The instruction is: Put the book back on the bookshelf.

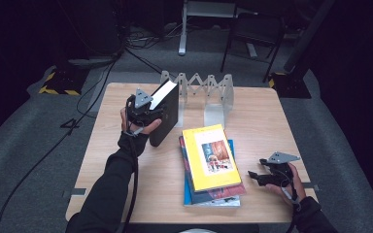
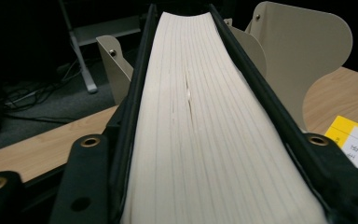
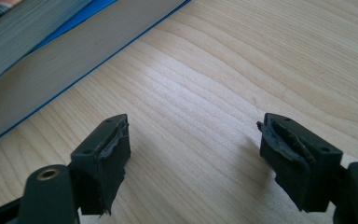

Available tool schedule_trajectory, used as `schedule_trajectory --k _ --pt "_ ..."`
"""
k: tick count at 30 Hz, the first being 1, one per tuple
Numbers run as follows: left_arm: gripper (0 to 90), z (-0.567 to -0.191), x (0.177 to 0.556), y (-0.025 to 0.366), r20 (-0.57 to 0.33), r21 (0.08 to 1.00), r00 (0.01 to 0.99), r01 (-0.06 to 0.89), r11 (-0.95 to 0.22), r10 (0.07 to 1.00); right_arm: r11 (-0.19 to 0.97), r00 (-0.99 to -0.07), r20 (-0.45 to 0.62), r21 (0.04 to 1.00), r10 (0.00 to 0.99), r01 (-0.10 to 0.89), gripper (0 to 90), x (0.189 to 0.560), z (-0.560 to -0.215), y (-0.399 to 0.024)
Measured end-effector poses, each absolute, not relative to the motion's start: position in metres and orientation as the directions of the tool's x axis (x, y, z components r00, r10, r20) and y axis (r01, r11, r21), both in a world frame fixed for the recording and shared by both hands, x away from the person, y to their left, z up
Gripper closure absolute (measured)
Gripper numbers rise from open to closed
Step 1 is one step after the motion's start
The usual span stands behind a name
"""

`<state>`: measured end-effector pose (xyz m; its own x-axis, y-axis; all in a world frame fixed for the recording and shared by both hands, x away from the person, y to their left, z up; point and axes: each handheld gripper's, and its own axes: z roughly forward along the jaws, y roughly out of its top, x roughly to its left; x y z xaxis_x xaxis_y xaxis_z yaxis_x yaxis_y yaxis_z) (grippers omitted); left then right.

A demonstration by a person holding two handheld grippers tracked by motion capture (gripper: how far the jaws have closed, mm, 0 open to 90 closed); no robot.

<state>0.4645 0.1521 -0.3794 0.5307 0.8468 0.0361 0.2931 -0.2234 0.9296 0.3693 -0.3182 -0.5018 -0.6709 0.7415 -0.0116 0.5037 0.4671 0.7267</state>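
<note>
At about ten o'clock on the table (image 1: pixel 126 179), the left gripper (image 1: pixel 143 112) pinches a thick black book (image 1: pixel 167 114) across its covers. The book stands upright on its bottom edge, page block (image 2: pixel 200 121) facing the hand, just in front of the rack (image 1: pixel 213 94), whose beige dividers rise at twelve o'clock. In the left gripper view the two black jaws run along both covers, with the pages between them. The grip looks snug, though I cannot tell how hard the pads press.

By its thickness the book should be heavy, and stiff across the covers but free to splay open if held loosely. The covers look smooth, so it may slip under a light squeeze. A hold low and near the middle of the fore edge, as here, seems best: it clamps the pages shut and keeps the weight from twisting the hand.

At the centre, toward five o'clock, lies a stack (image 1: pixel 209 165) of flat books with a yellow one on top.

At four o'clock the right gripper (image 1: pixel 255 175) rests on the table with its jaws spread and nothing between them; their pads (image 3: pixel 114 149) look worn.
</note>
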Motion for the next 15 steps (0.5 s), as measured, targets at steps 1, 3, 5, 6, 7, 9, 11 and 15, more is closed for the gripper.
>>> schedule_trajectory --k 1,3,5,6,7,9,11,15 --pt "48.3 -0.378 0.465 0.152 0.036 0.928 0.528 0.298 -0.224 0.849 0.467 -0.671 -0.011 0.727 0.742 0.504 24.0 0.369 -0.502 -0.318" --pt "50.0 -0.376 0.466 0.149 0.037 0.927 0.520 0.300 -0.224 0.853 0.466 -0.671 -0.011 0.727 0.742 0.504 24.0 0.369 -0.502 -0.318" --pt "50.3 -0.372 0.470 0.145 0.044 0.925 0.520 0.302 -0.232 0.853 0.467 -0.671 -0.011 0.727 0.741 0.503 24.0 0.369 -0.502 -0.318" --pt "50.9 -0.369 0.472 0.141 0.049 0.924 0.516 0.302 -0.236 0.855 0.467 -0.672 -0.011 0.727 0.741 0.503 24.0 0.369 -0.502 -0.318" --pt "51.1 -0.366 0.474 0.138 0.056 0.921 0.513 0.304 -0.243 0.856 0.466 -0.671 -0.010 0.727 0.741 0.504 24.0 0.369 -0.502 -0.318" --pt "51.7 -0.362 0.479 0.133 0.060 0.919 0.514 0.307 -0.248 0.856 0.466 -0.672 -0.009 0.727 0.740 0.504 24.0 0.369 -0.502 -0.318" --pt "52.0 -0.357 0.484 0.127 0.066 0.913 0.510 0.315 -0.257 0.858 0.467 -0.673 -0.010 0.728 0.740 0.503 24.0 0.369 -0.502 -0.318" --pt "52.3 -0.350 0.494 0.121 0.086 0.913 0.488 0.310 -0.265 0.869 0.466 -0.675 -0.008 0.729 0.738 0.501 24.0 0.369 -0.502 -0.318"
